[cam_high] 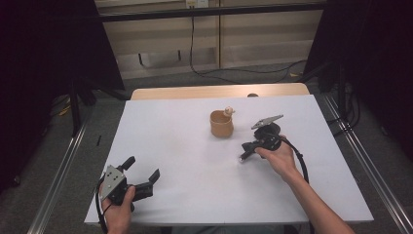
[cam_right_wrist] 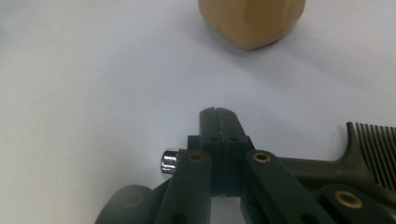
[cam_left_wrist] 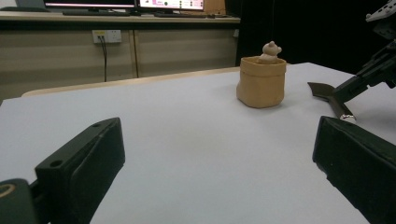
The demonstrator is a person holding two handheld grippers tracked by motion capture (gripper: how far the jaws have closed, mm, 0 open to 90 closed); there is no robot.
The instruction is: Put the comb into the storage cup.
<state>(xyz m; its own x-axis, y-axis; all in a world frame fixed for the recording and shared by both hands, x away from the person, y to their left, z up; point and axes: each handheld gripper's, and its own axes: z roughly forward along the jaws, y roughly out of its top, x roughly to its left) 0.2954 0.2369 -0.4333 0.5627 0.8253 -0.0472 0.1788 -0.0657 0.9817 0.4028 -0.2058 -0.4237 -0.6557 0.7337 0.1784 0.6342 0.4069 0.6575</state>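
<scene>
Left gripper (cam_high: pixel 143 167) sat at the near-left corner of the white-covered table (cam_high: pixel 170 126), jaws spread wide with nothing between them, well apart from everything else. Right gripper (cam_high: pixel 246 148) was low over the sheet with its jaws pressed together; in the right gripper view the seam at the tips looked bare. The dark plastic comb with fine teeth and a silvery metal end cap (cam_right_wrist: pixel 369 149) lay crosswise right under that gripper, handle passing beneath the linkage and cap poking out on the far side. We couldn't tell whether the jaws touched it or merely hung over it. The tan soft-sided round pot (cam_high: pixel 221 126), with a small beige bear figurine (cam_high: pixel 228 111) peeking over its rim, stood just beyond, near the right gripper but apart from it. Risks as we judged them: closed jaws can't take the comb, so any push down or forward would likely skid it across the smooth sheet, maybe toward the pot. The pot looked light and soft, so a nudge from comb or gripper could tip it and spill the bear. The comb is thin and flat on the surface, so a grab would need the jaws opened and set square across the handle; an off-centre pinch near the cap could let it pivot and slip out.
</scene>
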